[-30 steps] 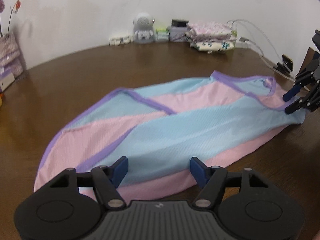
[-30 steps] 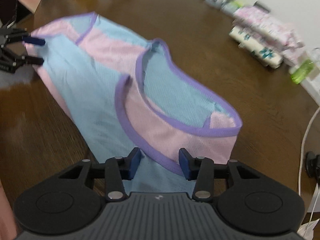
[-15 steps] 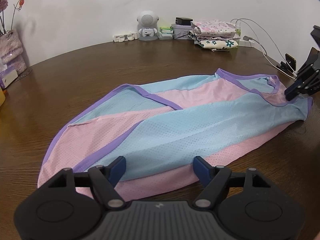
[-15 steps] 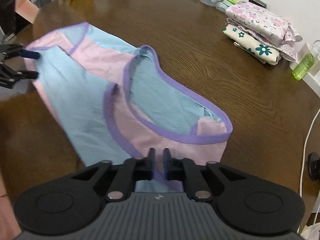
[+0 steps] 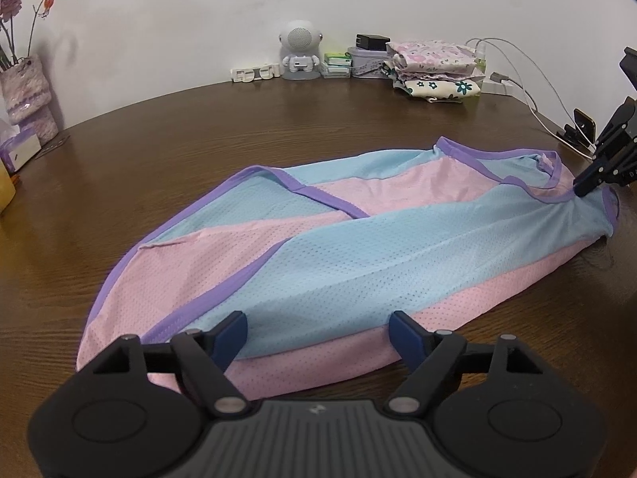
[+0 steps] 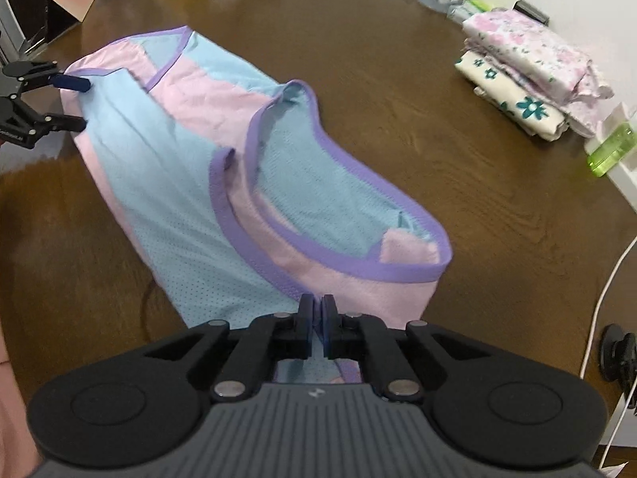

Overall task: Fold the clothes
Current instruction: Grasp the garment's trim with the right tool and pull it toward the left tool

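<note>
The brown tabletop (image 5: 167,151) holds a pink and blue top (image 5: 358,255) lying long and flat near its middle, the right gripper (image 6: 317,310) pinching one end with pressed-together fingers, probably to lift it for folding, while the left gripper (image 5: 318,328) waits with fingers spread wide at the other end.

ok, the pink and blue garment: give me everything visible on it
The garment is a sleeveless top of perforated mesh-like fabric in pink and light blue panels with purple binding at the openings. It lies flat, lengthwise across the dark wooden table, with soft creases. The right gripper is closed on one end's edge. The left gripper stands open at the opposite end, fingers straddling the pink hem; contact cannot be told.
</note>
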